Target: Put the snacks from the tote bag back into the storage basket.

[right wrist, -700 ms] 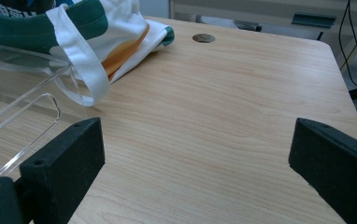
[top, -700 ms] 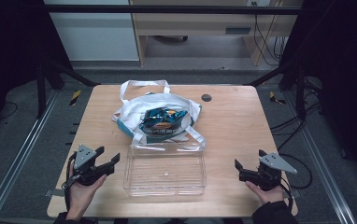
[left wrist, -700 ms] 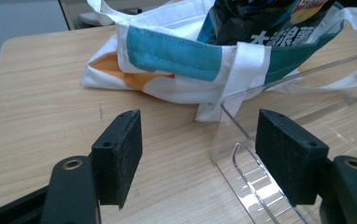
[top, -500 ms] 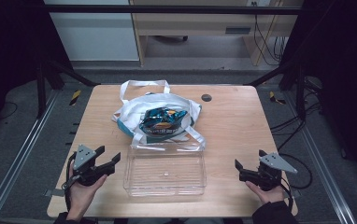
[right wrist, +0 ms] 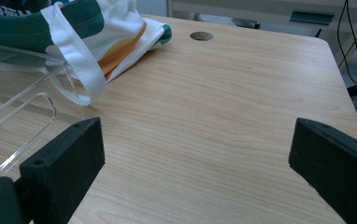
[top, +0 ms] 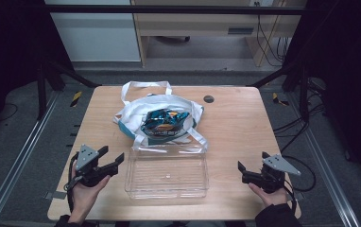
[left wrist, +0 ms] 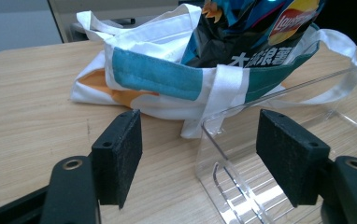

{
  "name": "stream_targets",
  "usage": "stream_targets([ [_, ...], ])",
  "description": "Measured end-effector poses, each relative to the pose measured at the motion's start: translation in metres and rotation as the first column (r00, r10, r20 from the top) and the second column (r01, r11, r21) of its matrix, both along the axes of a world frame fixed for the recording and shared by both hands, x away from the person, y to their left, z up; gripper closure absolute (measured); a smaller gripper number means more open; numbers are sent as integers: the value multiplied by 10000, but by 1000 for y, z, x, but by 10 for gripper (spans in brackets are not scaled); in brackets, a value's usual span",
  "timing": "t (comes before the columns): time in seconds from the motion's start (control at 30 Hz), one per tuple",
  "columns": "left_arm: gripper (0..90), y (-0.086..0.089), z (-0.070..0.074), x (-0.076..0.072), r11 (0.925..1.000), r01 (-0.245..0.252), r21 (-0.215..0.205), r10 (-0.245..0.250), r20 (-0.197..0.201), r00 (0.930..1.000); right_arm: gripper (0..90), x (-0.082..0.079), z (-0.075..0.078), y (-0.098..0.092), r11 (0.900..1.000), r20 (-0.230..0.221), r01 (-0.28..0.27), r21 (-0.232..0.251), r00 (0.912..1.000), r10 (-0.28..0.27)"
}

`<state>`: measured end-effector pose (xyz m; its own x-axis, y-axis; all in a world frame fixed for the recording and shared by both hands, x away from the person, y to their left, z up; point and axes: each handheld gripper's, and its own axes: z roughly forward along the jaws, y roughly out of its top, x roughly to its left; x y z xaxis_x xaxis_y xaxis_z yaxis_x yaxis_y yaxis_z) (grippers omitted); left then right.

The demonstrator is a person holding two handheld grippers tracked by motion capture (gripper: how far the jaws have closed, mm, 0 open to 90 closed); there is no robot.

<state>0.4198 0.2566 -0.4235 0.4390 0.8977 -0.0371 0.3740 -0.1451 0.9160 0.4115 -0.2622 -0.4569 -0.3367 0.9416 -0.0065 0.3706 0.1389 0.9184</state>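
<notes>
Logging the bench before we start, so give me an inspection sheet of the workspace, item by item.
Surface: wooden table, round grommet hole at the back.
Job's things: white tote bag holding a chip bag; empty clear plastic bin in front of it, one strap draped onto its rim.
Clutter: nothing seen.
Grippers: left tongs open beside the bin; right tongs open over bare wood.
Cables: one trails from each gripper.
Surroundings: black frame, desk behind, floor wiring.
</notes>
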Motion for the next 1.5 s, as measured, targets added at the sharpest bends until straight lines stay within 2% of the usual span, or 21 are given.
stream_targets([
  [0.3, 315, -7, 6, 1, 9996, 276, -50, -275, 162, 9995, 39, 0, 0, 0, 10000, 2, 46, -46, 10000, -46],
  [0.47, 316, -11, 11, 4, 9995, 279, -154, -275, 217, 9994, 41, 0, -1, 1, 10000, -10, 47, -72, 10000, -47],
  [1.1, 313, -20, 24, 15, 9991, 417, -39, -416, 331, 9986, 40, 0, 0, 1, 9999, 8, 104, -126, 9999, -104],
  [1.5, 310, -33, 34, 23, 9981, 604, -136, -597, 419, 9973, 40, 0, 1, 0, 9998, 77, 147, -151, 9999, -146],
])
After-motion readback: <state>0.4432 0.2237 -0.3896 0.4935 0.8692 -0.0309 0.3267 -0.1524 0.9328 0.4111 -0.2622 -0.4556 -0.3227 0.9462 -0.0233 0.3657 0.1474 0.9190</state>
